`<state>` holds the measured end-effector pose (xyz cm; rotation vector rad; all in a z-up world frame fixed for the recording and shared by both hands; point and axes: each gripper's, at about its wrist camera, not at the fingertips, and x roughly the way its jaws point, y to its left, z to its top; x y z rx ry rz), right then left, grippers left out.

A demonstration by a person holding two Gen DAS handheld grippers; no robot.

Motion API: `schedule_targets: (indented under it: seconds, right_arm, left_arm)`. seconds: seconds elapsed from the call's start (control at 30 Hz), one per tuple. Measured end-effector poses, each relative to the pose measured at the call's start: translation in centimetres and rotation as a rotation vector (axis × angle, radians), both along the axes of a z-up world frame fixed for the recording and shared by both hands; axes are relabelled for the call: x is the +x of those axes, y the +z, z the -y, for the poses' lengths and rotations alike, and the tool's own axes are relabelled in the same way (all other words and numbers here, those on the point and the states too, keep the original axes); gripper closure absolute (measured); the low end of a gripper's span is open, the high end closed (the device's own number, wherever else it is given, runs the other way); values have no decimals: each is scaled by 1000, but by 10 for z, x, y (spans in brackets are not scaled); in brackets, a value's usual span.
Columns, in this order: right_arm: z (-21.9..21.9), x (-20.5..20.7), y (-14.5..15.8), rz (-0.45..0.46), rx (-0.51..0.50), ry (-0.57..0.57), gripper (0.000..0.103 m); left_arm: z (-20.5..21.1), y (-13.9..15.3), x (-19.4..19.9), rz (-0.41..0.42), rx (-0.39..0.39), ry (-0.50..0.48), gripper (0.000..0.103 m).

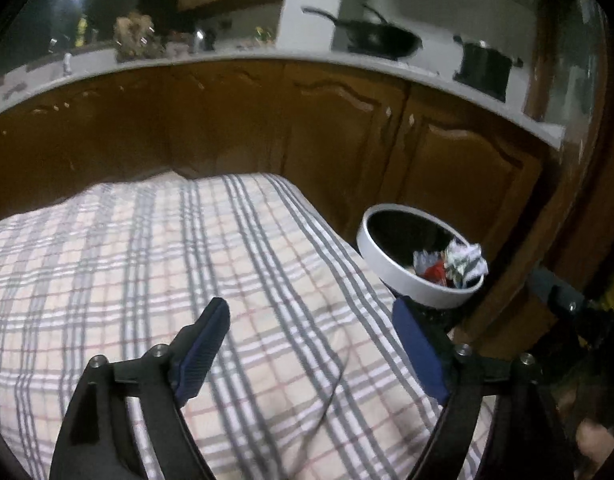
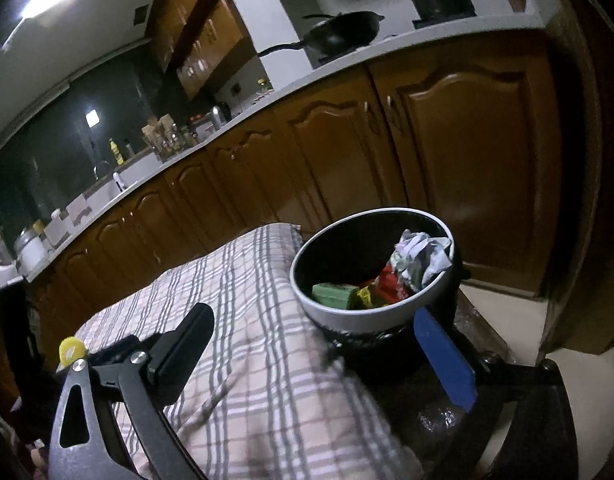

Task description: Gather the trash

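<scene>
A round trash bin point(image 1: 407, 280) with a white rim and black inside stands off the right end of the checked tablecloth point(image 1: 147, 260). Inside lie a crumpled paper ball point(image 1: 467, 260) and red wrappers point(image 1: 435, 272). From the right wrist the bin point(image 2: 347, 312) also shows the paper ball point(image 2: 419, 256), a green piece point(image 2: 331, 294) and red and yellow wrappers point(image 2: 387, 292). My left gripper point(image 1: 311, 312) is open over the cloth, nothing between its blue pads. My right gripper point(image 2: 311, 320) is open and empty, just short of the bin's near rim.
Brown wooden cabinets point(image 2: 447, 152) run under a grey countertop point(image 1: 227, 58) behind the table. On the counter sit a black wok point(image 1: 379, 40) and a dark pot point(image 1: 485, 66). A small yellow piece point(image 2: 70, 349) lies at the cloth's left edge. Pale floor point(image 2: 503, 320) shows beside the bin.
</scene>
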<state>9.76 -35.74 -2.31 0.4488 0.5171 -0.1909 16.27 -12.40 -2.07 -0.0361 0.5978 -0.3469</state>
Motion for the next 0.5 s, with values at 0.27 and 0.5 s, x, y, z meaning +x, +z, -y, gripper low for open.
schedule_targets:
  seconds: [0.27, 0.5]
  right_arm:
    - [-41, -41, 40, 187, -158, -52, 0]
    - [-68, -51, 38, 241, -281, -71, 0]
  left_arm:
    - [-33, 16, -71, 194, -11, 96, 1]
    - [-39, -1, -106, 257, 76, 145, 1]
